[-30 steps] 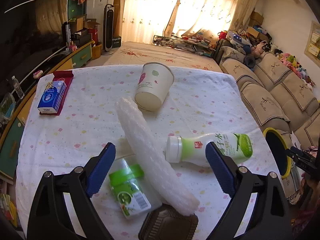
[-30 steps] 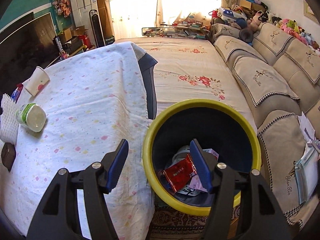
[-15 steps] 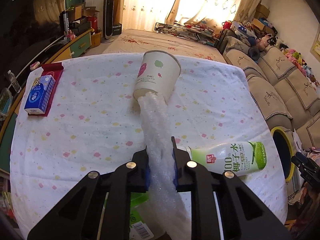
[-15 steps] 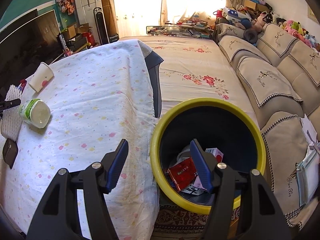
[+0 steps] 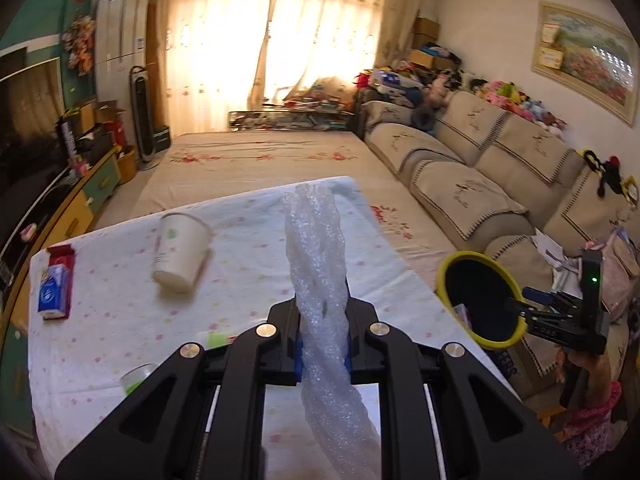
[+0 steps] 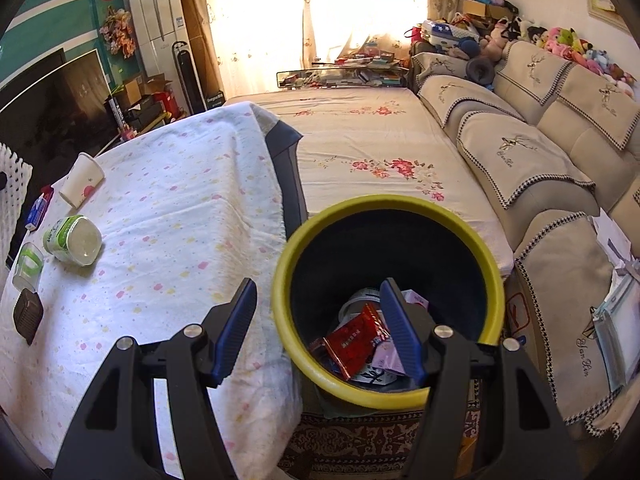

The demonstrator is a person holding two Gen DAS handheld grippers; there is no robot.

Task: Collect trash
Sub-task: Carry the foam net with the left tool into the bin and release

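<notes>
Since the earlier frame the left hand-held gripper [image 5: 322, 350] has closed on the bubble wrap [image 5: 318, 264] and lifted it off the counter [image 5: 120, 320], so the roll now stands up between the pads, above the cloth, and the cup [image 5: 182, 250] lies alone to the left. One risk I see is the long loose wrap: it is soft and held only in the middle, so its lower end may drag across the counter or its upper end may catch the yellow rim of the bin [image 6: 384, 208] and fall outside. Another risk is a bump with the right hand-held gripper [image 6: 318, 330], which hangs unclenched and empty over the bin mouth, in the way of the drop. Only the right view shows inside the bin, where a red packet [image 6: 354, 338] and other trash lie, and also the bottle [image 6: 74, 240] and dark lid [image 6: 27, 314] left on the counter. Only the left view shows the grip on the wrap itself.
</notes>
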